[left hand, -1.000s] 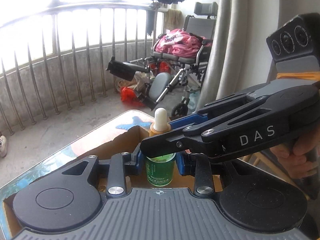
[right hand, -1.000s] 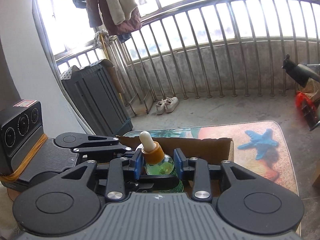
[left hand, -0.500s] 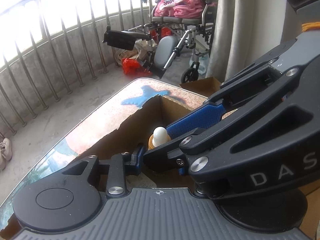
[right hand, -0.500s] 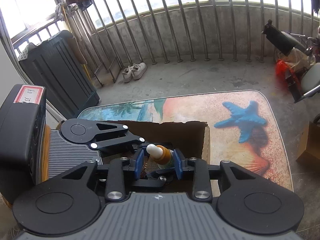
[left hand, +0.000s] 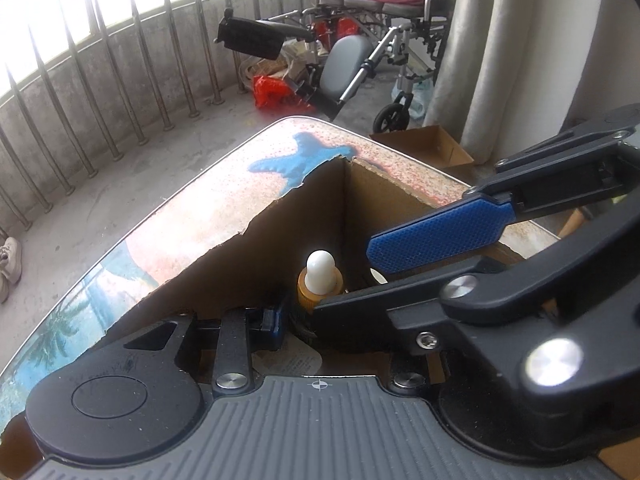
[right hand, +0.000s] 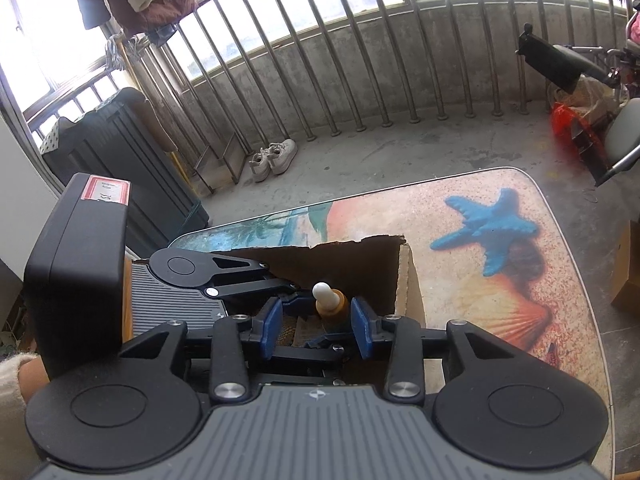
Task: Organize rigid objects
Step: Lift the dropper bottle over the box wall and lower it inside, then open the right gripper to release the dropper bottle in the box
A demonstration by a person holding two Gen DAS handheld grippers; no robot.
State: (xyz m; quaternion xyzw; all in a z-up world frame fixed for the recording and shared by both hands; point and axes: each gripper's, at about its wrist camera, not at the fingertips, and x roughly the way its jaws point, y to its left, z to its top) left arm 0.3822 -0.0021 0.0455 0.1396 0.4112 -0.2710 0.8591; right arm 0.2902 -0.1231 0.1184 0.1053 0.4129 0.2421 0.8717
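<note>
A dropper bottle [left hand: 320,276] with a white bulb and amber collar stands inside an open cardboard box [left hand: 340,208] on the beach-print table [left hand: 200,232]. My left gripper [left hand: 310,322] reaches down into the box, shut on the bottle's lower body, which is mostly hidden. My right gripper [right hand: 318,324] straddles the bottle [right hand: 329,302] near its collar. Its jaws are opening, and its blue pads [right hand: 362,326] stand a little off the collar. In the left wrist view the right gripper [left hand: 346,278] crosses in from the right. In the right wrist view the left gripper [right hand: 296,300] comes in from the left.
The box [right hand: 360,256] sits near the table's [right hand: 480,300] left part. On the floor are a wheelchair [left hand: 380,20], a small cardboard box [left hand: 428,148], white shoes [right hand: 274,158] and a dark case [right hand: 120,152]. A railing rings the balcony. A cream sleeve [right hand: 12,372] shows at lower left.
Both grippers came down with the bottle, from above the box rim to inside the box, and tilted further downward. The right gripper's pads have parted slightly from the bottle.
</note>
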